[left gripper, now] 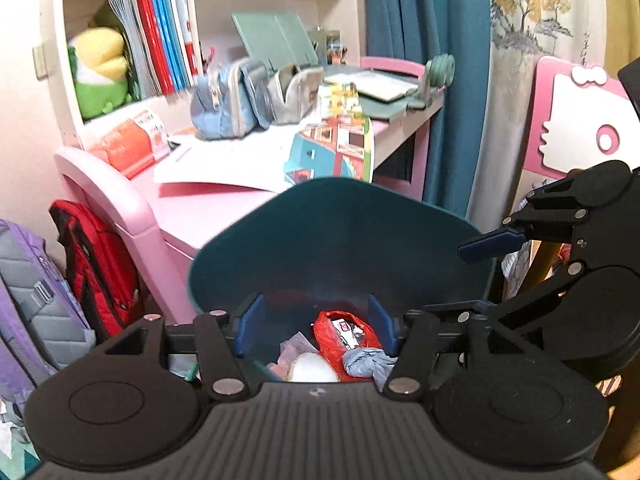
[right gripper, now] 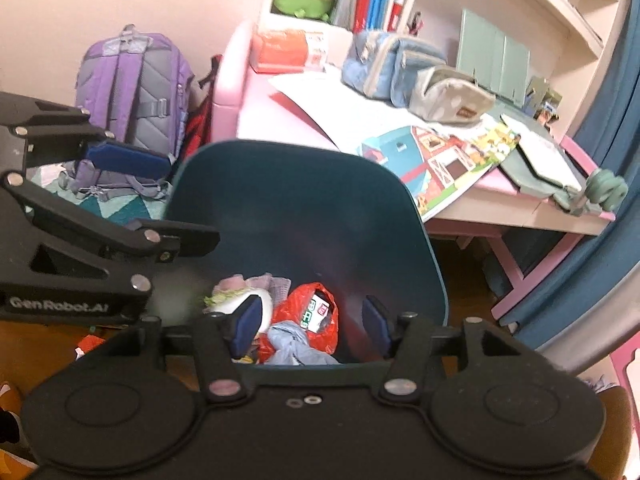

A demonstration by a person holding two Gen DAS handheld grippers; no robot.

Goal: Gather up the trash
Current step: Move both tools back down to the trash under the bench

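We see both tools over the teal bin (left gripper: 340, 232), each spread with nothing between its pads. Past the left tool (left gripper: 316, 326) tips lie a red bag (left gripper: 340, 334), a blue wad (left gripper: 366, 362) and a white lump (left gripper: 312, 368), all trash on the bin's floor. The right tool (right gripper: 310, 320) frames that same trash, and its view alone shows the purple backpack (right gripper: 134, 80) whole, beyond the left tool. The pink surface (left gripper: 216, 208) stands behind the bin.

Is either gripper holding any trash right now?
No. Both the left gripper and the right gripper stand open and empty above the teal bin, with the trash lying inside it.
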